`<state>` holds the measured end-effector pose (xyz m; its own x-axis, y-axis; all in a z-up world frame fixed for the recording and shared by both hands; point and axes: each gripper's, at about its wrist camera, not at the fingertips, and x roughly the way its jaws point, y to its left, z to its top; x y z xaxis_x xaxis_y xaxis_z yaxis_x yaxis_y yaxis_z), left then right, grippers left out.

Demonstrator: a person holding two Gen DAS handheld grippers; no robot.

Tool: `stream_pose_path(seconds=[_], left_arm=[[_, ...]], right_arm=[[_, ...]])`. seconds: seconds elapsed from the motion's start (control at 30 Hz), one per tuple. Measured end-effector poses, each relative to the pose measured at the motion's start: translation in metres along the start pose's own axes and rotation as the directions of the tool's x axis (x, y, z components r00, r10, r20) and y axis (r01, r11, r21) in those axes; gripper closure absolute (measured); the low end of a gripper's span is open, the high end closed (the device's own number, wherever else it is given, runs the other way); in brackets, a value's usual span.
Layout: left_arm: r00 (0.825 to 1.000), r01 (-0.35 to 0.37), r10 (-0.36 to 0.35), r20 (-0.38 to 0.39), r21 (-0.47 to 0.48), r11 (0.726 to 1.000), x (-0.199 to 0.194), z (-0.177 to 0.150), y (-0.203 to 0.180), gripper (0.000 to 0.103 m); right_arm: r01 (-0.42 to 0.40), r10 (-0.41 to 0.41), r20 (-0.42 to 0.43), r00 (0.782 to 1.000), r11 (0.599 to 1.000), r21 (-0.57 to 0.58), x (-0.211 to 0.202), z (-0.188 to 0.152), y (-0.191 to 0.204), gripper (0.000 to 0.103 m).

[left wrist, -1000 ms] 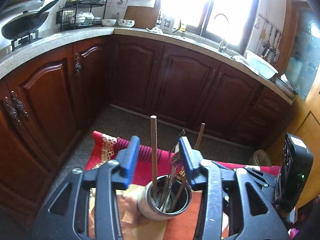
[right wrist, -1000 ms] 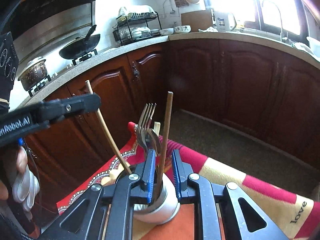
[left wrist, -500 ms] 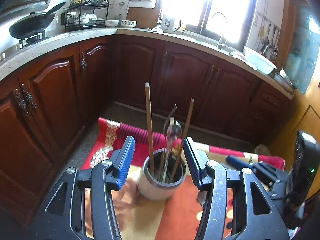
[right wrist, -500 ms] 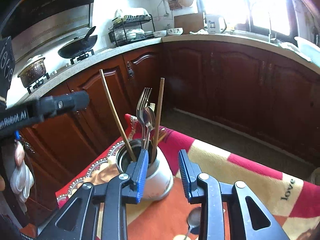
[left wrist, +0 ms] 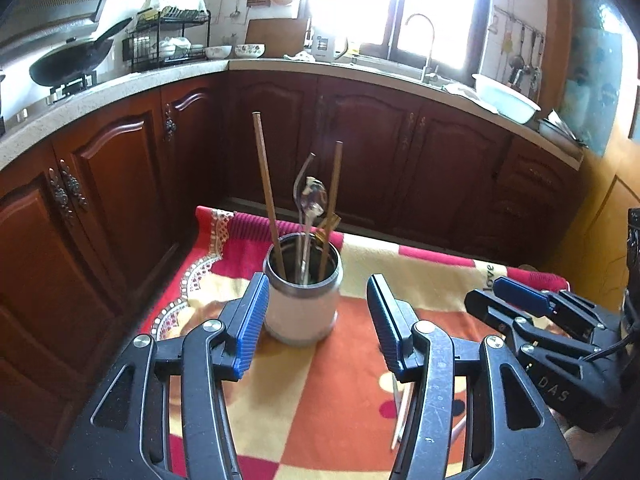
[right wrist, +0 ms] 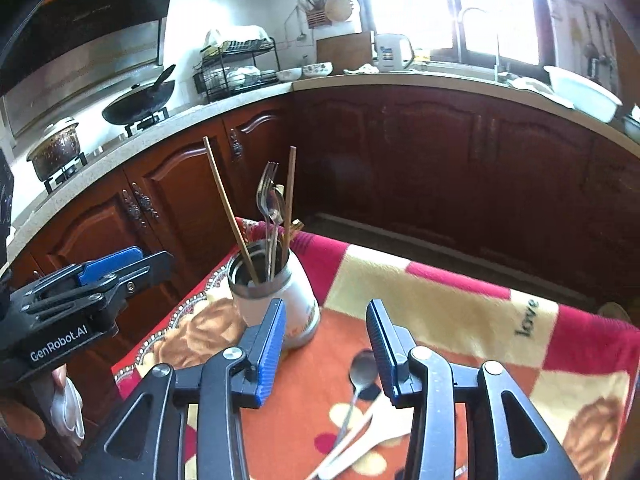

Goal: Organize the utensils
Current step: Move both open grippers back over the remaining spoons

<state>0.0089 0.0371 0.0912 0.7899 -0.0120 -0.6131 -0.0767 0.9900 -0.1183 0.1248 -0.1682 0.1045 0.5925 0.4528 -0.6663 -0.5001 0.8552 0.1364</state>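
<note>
The utensil holder (left wrist: 302,294) stands near the far left corner of the counter (left wrist: 344,380), on the patterned blanket (right wrist: 460,312), with two chopsticks (left wrist: 266,192), a fork (right wrist: 266,188) and a spoon (left wrist: 314,200) upright in it. A second ago my right gripper (right wrist: 326,350) was closed on a chopstick over the holder's mouth; now that stick stands in the cup, and my right fingers (right wrist: 272,344) are spread wide and empty, pulled back toward the near side. My left gripper (left wrist: 318,320) has drawn back too, its fingers (left wrist: 252,320) wide and holding nothing, the holder just beyond and between them. So that drop is done, I judge, and I am free for the next piece.

Still loose on the counter, between me and the holder, lie a metal spoon (right wrist: 358,380) and a pale ladle-like spoon (right wrist: 360,436); those look like what remains.

Beyond the far edge run dark wooden cabinets (left wrist: 360,152) under a pale worktop, with a wok (left wrist: 76,60) on the stove, a dish rack (left wrist: 168,46), a kettle (right wrist: 394,52) and a bright window over the sink.
</note>
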Motion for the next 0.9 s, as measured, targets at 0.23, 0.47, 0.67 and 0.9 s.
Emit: stream_pose_path(seconds=[0.23,0.47,0.67,0.9], left_arm=[[1.000,0.023,-0.023,0.000,0.003,1.000,-0.023,-0.018,-0.019,0.051],[0.999,0.041,-0.041,0.000,0.030,0.999,-0.044,-0.040,-0.036,0.051],[0.999,0.052,-0.052,-0.004,0.069,0.996,-0.057,-0.058,-0.049,0.051],[0.998,0.064,-0.062,-0.021,0.122,0.990,-0.058,-0.077,-0.060,0.051]], right_arm=[[0.045,-0.045,0.001,0.999,0.999,0.011,-0.039,-0.022,-0.004,0.061],[0.087,-0.087,-0.002,0.996,0.996,0.008,-0.067,-0.043,-0.006,0.061],[0.117,-0.117,-0.010,0.993,0.993,0.021,-0.082,-0.062,-0.011,0.061],[0.130,-0.129,-0.016,0.991,0.987,0.099,-0.088,-0.090,-0.026,0.060]])
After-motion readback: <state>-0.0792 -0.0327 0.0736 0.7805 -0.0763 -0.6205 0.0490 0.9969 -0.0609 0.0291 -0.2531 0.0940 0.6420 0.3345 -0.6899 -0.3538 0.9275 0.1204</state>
